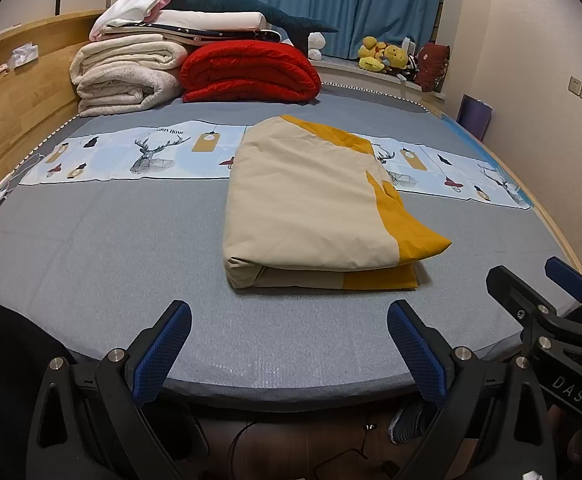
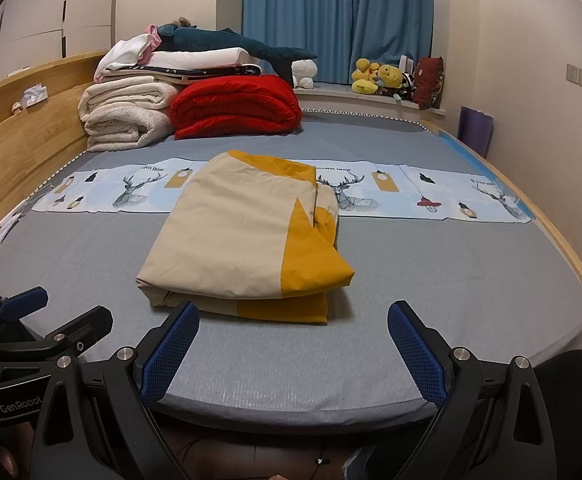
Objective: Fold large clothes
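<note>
The cream-and-mustard cover [image 1: 311, 200] lies folded into a compact bundle in the middle of the grey bed [image 1: 91, 248], across the deer-print strip [image 1: 143, 154], so the folding looks about finished. Both the left gripper [image 1: 289, 346] and the right gripper [image 2: 293, 346] hang at the near edge with jaws spread wide and empty, clear of the cloth. I read "DAS" on one handle, "GenRobot" on the other.
</note>
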A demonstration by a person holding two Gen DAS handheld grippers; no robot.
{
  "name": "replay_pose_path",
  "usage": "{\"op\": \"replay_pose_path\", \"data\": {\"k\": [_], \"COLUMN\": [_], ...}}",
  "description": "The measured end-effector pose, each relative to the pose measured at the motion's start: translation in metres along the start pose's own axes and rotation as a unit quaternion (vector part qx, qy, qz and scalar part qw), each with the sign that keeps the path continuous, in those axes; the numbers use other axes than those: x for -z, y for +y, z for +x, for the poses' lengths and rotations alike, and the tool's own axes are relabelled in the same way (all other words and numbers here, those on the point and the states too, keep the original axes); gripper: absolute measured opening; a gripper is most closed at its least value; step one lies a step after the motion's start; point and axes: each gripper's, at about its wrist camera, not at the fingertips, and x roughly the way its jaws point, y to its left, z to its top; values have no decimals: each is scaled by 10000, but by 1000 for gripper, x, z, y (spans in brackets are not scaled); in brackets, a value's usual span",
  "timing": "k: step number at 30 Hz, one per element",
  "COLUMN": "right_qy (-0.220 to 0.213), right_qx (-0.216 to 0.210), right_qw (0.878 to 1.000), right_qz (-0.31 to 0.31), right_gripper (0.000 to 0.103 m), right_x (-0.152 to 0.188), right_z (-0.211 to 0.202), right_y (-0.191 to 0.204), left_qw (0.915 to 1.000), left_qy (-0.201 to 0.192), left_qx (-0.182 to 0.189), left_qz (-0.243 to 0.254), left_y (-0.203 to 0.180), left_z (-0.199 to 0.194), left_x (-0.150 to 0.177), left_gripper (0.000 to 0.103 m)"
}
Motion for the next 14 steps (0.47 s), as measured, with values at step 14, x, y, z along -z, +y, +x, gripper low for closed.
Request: {"op": "replay_pose_path", "data": {"k": [14], "right_qy": [-37], "right_qx": [-21], "right_qw": [10000], "right_qz": [-29], "right_gripper": [95], "right_x": [-9], "right_z": [6], "right_y": [-4], "left_qw": [9999], "left_qy": [-54], "left_qx": [-75], "left_qz": [41], "left_y": [-1], "left_z": [1], "left_x": [-6], "left_gripper": [97]}}
